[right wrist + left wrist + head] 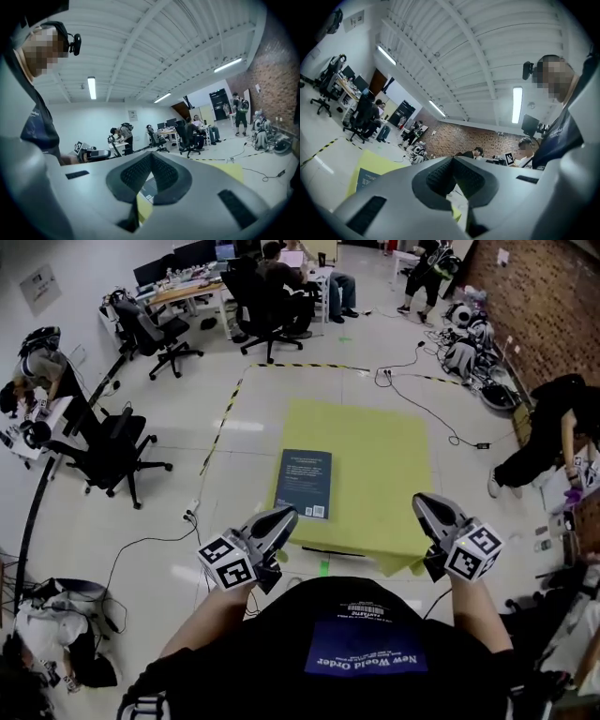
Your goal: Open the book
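Note:
A dark blue book lies closed, flat on the left part of a yellow-green table top. In the head view my left gripper hovers just in front of the book's near edge, shut and holding nothing. My right gripper hangs over the table's near right part, well right of the book, also shut and empty. In the left gripper view the jaws meet at their tips, with the book low at the left. In the right gripper view the closed jaws show a strip of the book beneath them.
Black office chairs stand to the left and several people sit at desks at the back. Cables and black-yellow tape run over the floor around the table. A person bends down at the right.

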`<action>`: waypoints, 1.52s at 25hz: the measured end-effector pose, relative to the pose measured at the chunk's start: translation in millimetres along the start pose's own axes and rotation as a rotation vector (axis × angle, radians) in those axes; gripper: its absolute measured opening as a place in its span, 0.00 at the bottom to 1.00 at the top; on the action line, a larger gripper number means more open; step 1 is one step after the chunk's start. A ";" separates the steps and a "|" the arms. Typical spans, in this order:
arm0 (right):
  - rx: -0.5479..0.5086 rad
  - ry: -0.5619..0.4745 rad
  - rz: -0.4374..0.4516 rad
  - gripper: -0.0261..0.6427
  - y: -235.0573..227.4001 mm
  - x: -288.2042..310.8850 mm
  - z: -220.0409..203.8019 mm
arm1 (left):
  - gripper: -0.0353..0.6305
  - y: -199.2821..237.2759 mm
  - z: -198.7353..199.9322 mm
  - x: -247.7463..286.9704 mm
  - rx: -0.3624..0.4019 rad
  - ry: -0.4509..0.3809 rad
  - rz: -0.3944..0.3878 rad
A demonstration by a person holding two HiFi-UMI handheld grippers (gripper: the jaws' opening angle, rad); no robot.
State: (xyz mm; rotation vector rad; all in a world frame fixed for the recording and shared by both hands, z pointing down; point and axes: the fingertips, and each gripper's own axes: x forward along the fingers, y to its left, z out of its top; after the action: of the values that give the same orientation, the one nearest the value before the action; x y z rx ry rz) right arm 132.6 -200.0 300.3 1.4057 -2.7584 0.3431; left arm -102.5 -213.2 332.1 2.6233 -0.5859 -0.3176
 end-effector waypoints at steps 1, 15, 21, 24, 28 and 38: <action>0.001 -0.006 -0.015 0.02 -0.5 9.8 5.8 | 0.06 12.1 6.4 2.6 0.002 0.014 -0.020; 0.027 0.041 -0.039 0.02 -66.6 75.8 5.2 | 0.06 127.4 -3.8 57.1 -0.038 0.144 0.035; -0.016 0.077 0.051 0.02 -101.5 79.9 -4.3 | 0.06 156.2 -44.9 72.6 -0.113 0.184 0.203; -0.007 0.085 0.070 0.02 -113.0 84.3 -17.2 | 0.06 176.4 -62.5 72.2 -0.124 0.229 0.281; 0.026 0.100 0.065 0.02 -123.9 95.6 -37.9 | 0.13 225.5 -76.2 66.7 -0.116 0.332 0.369; 0.119 0.181 0.055 0.02 -127.2 123.1 -116.4 | 0.41 339.8 -175.9 38.8 -0.358 0.744 0.531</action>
State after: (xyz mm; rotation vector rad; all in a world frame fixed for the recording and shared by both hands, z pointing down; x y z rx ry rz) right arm 152.9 -346.1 452.3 1.2540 -2.6717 0.6141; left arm -133.1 -445.2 637.3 1.9330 -0.8151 0.6301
